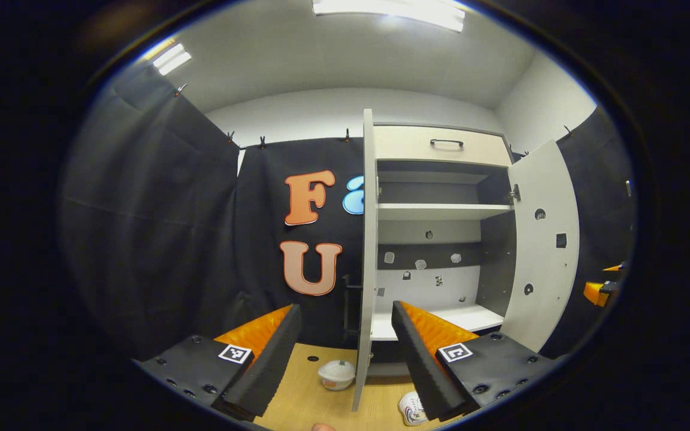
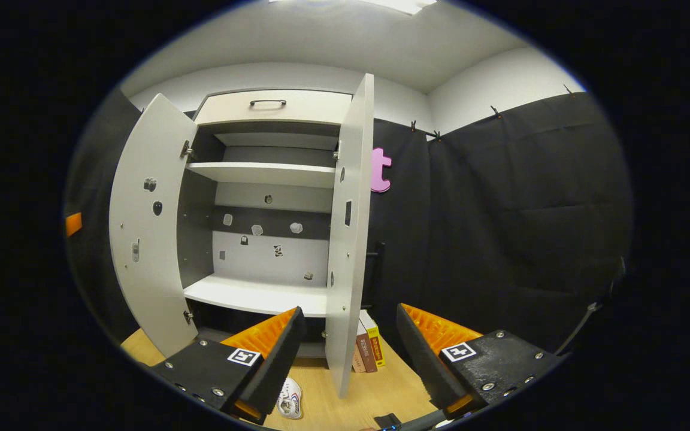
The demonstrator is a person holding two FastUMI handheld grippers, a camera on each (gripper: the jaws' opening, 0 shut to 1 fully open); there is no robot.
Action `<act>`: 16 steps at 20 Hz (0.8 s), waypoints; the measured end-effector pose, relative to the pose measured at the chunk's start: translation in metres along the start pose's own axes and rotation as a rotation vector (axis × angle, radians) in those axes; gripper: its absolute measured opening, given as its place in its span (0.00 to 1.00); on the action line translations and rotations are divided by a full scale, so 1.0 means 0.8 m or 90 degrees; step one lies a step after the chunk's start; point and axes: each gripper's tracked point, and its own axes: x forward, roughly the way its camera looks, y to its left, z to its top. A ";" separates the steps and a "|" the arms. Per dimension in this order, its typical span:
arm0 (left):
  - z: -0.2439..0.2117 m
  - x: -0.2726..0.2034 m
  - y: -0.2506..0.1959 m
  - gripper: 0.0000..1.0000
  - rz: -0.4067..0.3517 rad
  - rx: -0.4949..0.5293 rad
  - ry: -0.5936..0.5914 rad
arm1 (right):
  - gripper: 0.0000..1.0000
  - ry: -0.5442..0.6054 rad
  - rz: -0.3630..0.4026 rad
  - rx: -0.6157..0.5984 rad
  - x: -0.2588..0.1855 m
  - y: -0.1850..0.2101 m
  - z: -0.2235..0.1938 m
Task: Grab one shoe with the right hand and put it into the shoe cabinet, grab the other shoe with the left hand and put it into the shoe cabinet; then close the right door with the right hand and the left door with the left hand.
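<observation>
Two grippers were held raised before the cabinet, each with its fingers spread apart and nothing between them, which I judged to be a stance taken ahead of any grasp. Nearest the left gripper (image 1: 345, 359), a white shoe (image 1: 412, 409) lay on the wooden floor (image 1: 309, 395) just below its right-hand finger, and a second shoe (image 1: 336, 375) stood slightly farther, between the fingers. Below the right gripper (image 2: 350, 359), one shoe (image 2: 289, 400) lay close by its left-hand finger. A few books (image 2: 366, 346) stood upright beyond, ahead between the fingers. Farther off, the left door (image 1: 368, 257) and right door (image 2: 350, 233) both stood fully open, edge-on to their cameras, leaving the lower shelf (image 2: 255, 294) of the shoe cabinet (image 2: 273, 108) bare to receive the shoes.
</observation>
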 end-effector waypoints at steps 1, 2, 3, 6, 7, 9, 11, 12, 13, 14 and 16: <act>-0.002 0.001 0.001 0.97 0.000 0.000 0.001 | 0.94 0.005 0.005 -0.004 0.004 0.007 -0.010; -0.003 0.001 0.001 0.98 0.001 -0.002 0.002 | 0.94 0.005 0.007 -0.007 0.008 0.013 -0.018; -0.005 0.002 0.001 0.98 0.001 -0.003 0.004 | 0.94 0.002 0.009 -0.008 0.013 0.020 -0.025; -0.010 0.002 0.004 0.98 0.002 -0.011 0.007 | 0.94 0.005 0.035 -0.007 0.025 0.053 -0.060; -0.011 0.002 0.005 0.97 0.004 -0.012 0.009 | 0.94 0.013 0.049 -0.008 0.028 0.066 -0.075; -0.015 0.002 0.008 0.98 0.009 -0.008 0.015 | 0.94 0.039 0.073 -0.016 0.038 0.089 -0.111; -0.016 0.001 0.013 0.97 0.015 -0.004 0.016 | 0.94 0.061 0.092 -0.019 0.045 0.109 -0.148; -0.017 0.000 0.015 0.97 0.017 -0.002 0.016 | 0.94 0.069 0.104 -0.019 0.049 0.120 -0.165; -0.017 -0.002 0.017 0.97 0.020 -0.002 0.017 | 0.94 0.079 0.114 -0.023 0.054 0.130 -0.186; -0.019 -0.004 0.020 0.97 0.023 -0.001 0.018 | 0.94 0.097 0.120 -0.031 0.057 0.138 -0.208; -0.024 -0.003 0.026 0.98 0.031 0.002 0.025 | 0.94 0.137 0.136 -0.047 0.063 0.152 -0.259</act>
